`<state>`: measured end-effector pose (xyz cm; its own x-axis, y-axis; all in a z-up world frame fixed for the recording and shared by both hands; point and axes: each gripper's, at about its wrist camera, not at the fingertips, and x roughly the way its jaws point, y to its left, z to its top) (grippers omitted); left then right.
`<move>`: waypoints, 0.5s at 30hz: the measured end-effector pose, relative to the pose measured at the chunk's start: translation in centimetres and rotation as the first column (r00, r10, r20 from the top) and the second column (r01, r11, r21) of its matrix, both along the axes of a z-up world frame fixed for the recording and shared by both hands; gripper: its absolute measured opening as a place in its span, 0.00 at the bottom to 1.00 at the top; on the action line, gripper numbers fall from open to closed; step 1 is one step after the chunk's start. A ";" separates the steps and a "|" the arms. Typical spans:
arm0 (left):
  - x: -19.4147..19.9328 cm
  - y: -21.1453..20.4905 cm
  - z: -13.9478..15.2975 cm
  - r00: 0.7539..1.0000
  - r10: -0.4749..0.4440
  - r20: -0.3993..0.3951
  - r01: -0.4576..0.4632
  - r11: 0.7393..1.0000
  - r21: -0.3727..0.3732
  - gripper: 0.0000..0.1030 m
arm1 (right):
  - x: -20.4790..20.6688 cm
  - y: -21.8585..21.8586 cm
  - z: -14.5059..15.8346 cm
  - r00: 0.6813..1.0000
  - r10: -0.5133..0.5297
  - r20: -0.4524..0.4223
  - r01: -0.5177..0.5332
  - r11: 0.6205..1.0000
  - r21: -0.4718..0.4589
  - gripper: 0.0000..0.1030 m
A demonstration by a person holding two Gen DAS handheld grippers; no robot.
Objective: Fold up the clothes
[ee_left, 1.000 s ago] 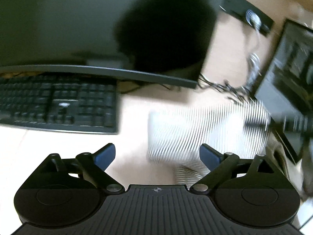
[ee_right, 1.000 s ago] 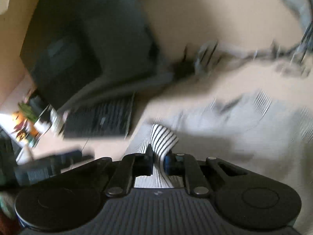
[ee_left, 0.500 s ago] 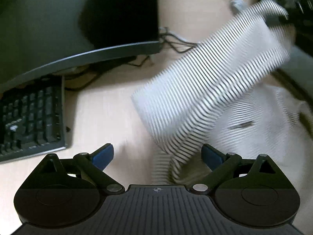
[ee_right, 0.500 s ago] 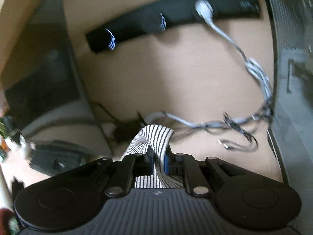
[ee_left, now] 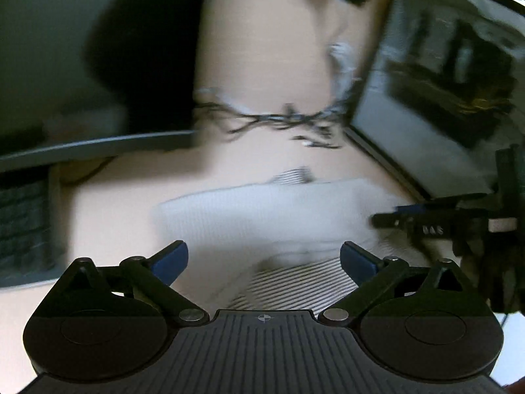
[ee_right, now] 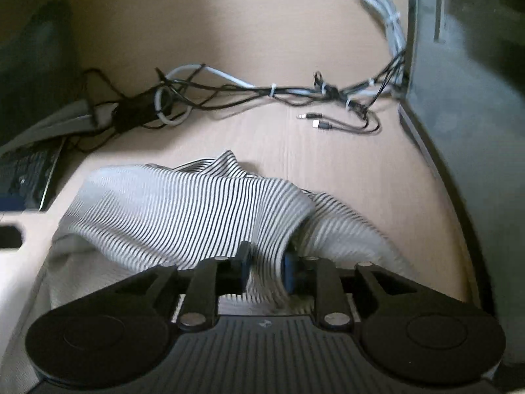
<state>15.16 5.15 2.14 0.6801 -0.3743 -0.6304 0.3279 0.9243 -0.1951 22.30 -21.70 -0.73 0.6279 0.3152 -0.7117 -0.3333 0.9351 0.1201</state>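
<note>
Striped garment [ee_right: 183,210] mid-fold on a desk [ee_right: 344,161], one tong holding it.

Left to right: keyboard [ee_right: 29,170] at far left; left gripper [ee_left: 264,259], jaws wide apart and empty, hovering over the near edge of the garment; cable bundle [ee_right: 262,92] far behind; right gripper [ee_right: 264,267], jaws clamped on a bunched fold of the striped cloth; dark monitor [ee_right: 459,82] at right. Change: half a second ago the cloth hung lifted and stretched in the air; it now lies draped over itself on the desk, so one fold appears laid, though rumpled and not yet flattened. The left gripper was empty then too; the right grip has not let go.
</note>
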 end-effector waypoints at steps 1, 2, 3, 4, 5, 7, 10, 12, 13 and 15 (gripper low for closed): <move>0.3 -0.9 -0.3 1.000 -0.023 0.003 0.023 1.000 -0.003 0.99 | -1.2 -0.9 0.7 1.000 -0.006 0.011 0.006 1.000 0.011 0.47; 0.5 -1.8 -1.0 0.999 -0.037 -0.002 0.037 0.999 -0.007 0.99 | -2.4 -1.9 1.3 1.000 -0.013 0.023 0.012 1.000 0.021 0.48; 0.7 -2.7 -1.8 0.999 -0.051 -0.008 0.051 0.999 -0.010 0.99 | -3.8 -3.1 2.0 0.999 -0.028 0.028 0.027 0.999 0.028 0.48; 0.9 -3.3 -2.7 0.998 -0.050 -0.023 0.050 0.999 -0.008 0.99 | -5.2 -4.6 2.4 0.997 -0.067 0.023 0.067 0.997 0.035 0.48; 1.0 -3.9 -3.6 0.998 -0.048 -0.039 0.048 0.999 -0.005 0.99 | -6.6 -6.3 2.8 0.993 -0.115 0.014 0.115 0.993 0.042 0.48; 1.2 -4.8 -5.2 0.997 -0.043 -0.071 0.043 0.999 0.006 1.00 | -9.2 -9.6 3.4 0.975 -0.221 -0.005 0.221 0.974 0.056 0.48; 0.8 -5.2 -6.7 0.996 -0.054 -0.068 0.057 0.997 0.044 1.00 | -13.1 -15.9 3.6 0.887 -0.459 -0.050 0.461 0.879 0.120 0.37; 0.2 -5.0 -7.3 0.996 -0.081 -0.036 0.083 0.993 0.078 1.00 | -15.4 -19.9 3.2 0.792 -0.599 -0.118 0.610 0.766 0.205 0.33; -0.1 -5.0 -7.4 0.995 -0.093 -0.025 0.095 0.991 0.094 1.00 | -16.4 -21.6 2.9 0.745 -0.647 -0.162 0.665 0.703 0.253 0.33; -0.6 -4.9 -7.4 0.994 -0.113 -0.010 0.113 0.985 0.127 1.00 | -17.7 -22.8 1.8 0.697 -0.680 -0.226 0.714 0.630 0.305 0.34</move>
